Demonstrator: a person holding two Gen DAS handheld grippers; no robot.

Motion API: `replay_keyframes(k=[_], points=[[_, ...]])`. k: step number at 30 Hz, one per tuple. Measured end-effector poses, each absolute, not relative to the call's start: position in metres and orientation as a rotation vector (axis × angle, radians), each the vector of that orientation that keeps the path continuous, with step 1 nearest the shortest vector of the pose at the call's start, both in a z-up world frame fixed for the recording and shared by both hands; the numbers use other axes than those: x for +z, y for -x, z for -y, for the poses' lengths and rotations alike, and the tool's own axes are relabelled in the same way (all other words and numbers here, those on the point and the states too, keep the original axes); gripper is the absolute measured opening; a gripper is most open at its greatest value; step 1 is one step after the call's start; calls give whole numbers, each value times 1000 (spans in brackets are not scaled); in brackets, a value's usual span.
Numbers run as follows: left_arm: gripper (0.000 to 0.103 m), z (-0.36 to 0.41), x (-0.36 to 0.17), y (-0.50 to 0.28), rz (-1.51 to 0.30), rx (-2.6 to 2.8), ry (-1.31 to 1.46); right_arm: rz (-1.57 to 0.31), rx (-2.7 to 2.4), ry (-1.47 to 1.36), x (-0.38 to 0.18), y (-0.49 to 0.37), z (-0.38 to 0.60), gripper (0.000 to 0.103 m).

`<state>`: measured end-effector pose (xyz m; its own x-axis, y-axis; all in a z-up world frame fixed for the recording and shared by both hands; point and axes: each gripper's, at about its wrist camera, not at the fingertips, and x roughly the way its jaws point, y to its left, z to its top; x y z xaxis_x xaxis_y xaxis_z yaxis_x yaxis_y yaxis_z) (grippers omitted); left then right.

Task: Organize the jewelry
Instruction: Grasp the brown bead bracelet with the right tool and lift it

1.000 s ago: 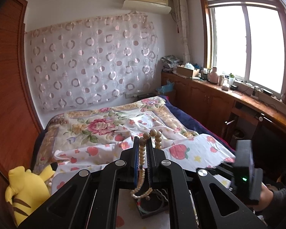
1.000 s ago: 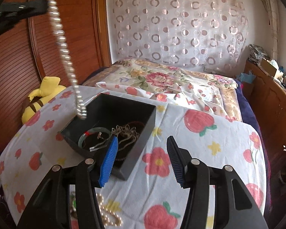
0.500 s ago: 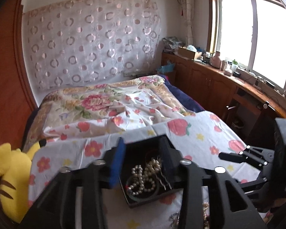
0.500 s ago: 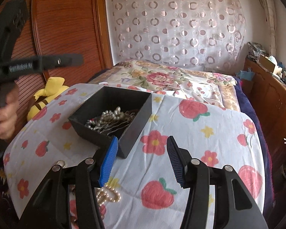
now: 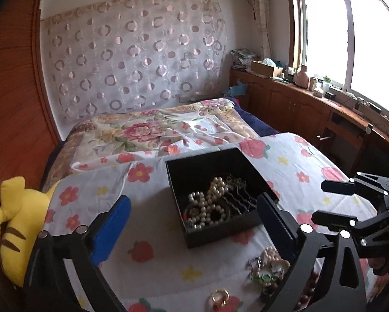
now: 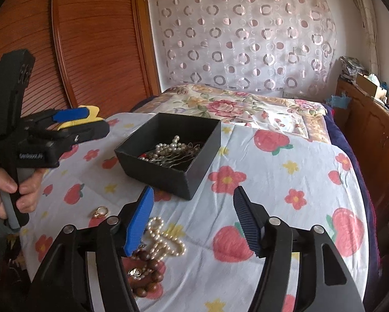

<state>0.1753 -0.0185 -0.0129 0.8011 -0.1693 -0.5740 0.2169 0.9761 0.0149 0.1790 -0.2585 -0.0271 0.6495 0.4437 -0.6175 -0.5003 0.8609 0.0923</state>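
A black open box [image 5: 220,234] [image 6: 158,174] stands on the flowered cloth and holds a pearl necklace [image 5: 207,202] [image 6: 168,145], thin chains and a bangle. My left gripper [image 5: 194,223] is open and empty, in front of the box; it also shows in the right wrist view [image 6: 77,122]. My right gripper [image 6: 194,218] is open and empty, just short of the box's near corner; it shows in the left wrist view [image 5: 334,202]. Loose jewelry lies nearer: a pearl strand [image 6: 165,241] [image 5: 272,257], a brown wooden bead bracelet [image 6: 147,273], a gold ring [image 6: 100,212] [image 5: 220,296] and green pieces [image 5: 265,277].
The cloth-covered table [image 6: 285,176] stands before a bed with a floral quilt [image 5: 147,130]. A yellow plush toy [image 5: 12,231] lies at the left. Wooden cabinets [image 5: 311,111] run under the window at the right. A wooden sliding door [image 6: 95,41] is at the left.
My left gripper let the pearl necklace drop into the box, opened wide and drew back and down. The right gripper stayed open and shifted slightly.
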Motion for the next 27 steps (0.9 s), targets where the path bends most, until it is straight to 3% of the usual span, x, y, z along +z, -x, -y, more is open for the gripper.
replay_keyframes(k=[11,23,27], points=[[95,4,-42,-130,-645,-223,-45,-732,594,123,-49,-145,251,66],[95,-15,-58,-104,-678,-235,20,-849,599,176,-81,-135,244,26],[95,-18,-66,-101,-698,-234,25,-860,578,181,-84,-135,243,25]])
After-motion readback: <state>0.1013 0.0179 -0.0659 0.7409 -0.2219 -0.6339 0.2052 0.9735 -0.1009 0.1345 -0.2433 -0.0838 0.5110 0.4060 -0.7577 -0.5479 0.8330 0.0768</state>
